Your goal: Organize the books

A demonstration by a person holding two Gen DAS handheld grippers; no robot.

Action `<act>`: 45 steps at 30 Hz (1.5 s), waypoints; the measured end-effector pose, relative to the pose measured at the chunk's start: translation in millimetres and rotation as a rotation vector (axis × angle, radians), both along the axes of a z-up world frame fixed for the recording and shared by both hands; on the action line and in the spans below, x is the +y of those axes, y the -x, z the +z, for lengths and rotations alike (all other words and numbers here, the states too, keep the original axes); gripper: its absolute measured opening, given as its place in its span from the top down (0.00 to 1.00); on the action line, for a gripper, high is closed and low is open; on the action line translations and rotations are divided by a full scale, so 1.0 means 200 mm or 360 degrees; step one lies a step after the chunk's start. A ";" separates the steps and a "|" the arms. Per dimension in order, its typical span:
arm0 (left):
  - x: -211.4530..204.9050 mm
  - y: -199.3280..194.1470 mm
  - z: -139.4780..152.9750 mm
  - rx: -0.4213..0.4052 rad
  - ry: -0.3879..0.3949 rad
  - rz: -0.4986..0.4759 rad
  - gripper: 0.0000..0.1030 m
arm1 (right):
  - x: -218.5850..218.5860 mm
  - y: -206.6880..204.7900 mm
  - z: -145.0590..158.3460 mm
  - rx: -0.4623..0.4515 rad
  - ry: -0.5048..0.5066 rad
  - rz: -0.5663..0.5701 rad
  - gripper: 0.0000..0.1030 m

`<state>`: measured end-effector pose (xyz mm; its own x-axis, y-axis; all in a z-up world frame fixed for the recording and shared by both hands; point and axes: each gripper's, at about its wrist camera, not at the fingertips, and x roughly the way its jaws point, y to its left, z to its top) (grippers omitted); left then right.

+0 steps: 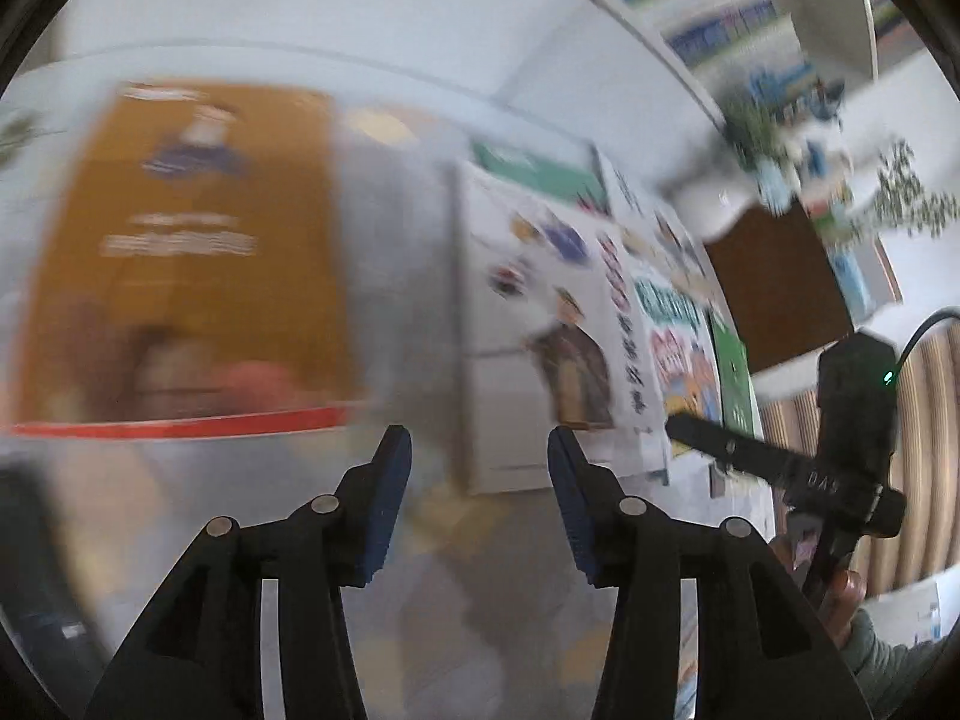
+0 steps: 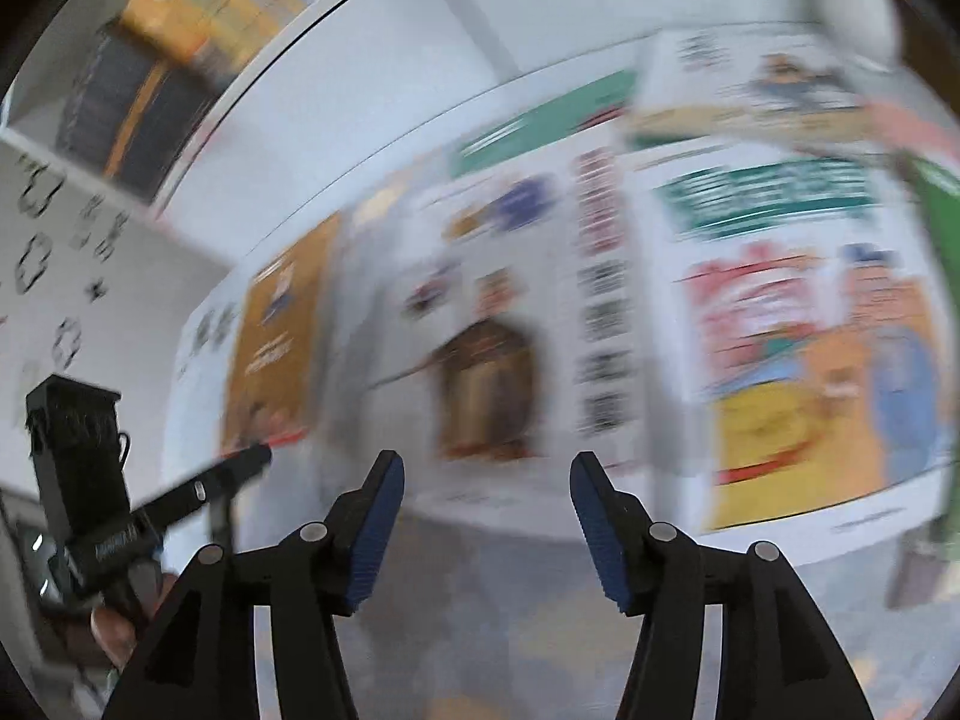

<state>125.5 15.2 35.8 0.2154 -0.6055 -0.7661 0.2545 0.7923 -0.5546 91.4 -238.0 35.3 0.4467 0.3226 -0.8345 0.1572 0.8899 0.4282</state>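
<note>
Both views were blurred. The left gripper point(image 1: 480, 450) and right gripper point(image 2: 486, 474) had their jaws apart, holding nothing. Books lay on the white bench point(image 1: 240, 18): an orange book point(image 1: 180, 252) at left, a white book point(image 1: 540, 330) centre-right.

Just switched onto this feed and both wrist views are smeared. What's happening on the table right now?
A person holds a gripper in each hand over a white table with several books lying flat. The left gripper and the right gripper both stand open with nothing between their jaws. An orange-brown book lies apart to the left; a white book with a cartoon figure and a colourful cartoon-cover book overlap beside it. Blur hides finer detail.
</note>
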 end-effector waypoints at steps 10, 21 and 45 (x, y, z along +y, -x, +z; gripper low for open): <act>-0.23 -0.07 -0.10 0.0086 -0.0107 0.0043 0.57 | -0.01 -0.10 -0.08 -0.0040 0.0319 -0.0020 0.61; -0.07 0.32 -0.11 0.0110 -0.0145 -0.0046 0.57 | 0.06 0.17 -0.18 0.0082 0.0129 0.0107 0.61; 0.02 0.80 -0.17 0.0083 -0.0120 0.0198 0.64 | 0.21 0.71 -0.23 0.0070 0.0385 0.0146 0.62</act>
<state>-34.8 20.0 2.8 0.2440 -0.5171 -0.8204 0.1243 0.8557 -0.5024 -51.0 -195.0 -10.8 0.3863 0.1488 -0.9103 0.0850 0.9770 0.1957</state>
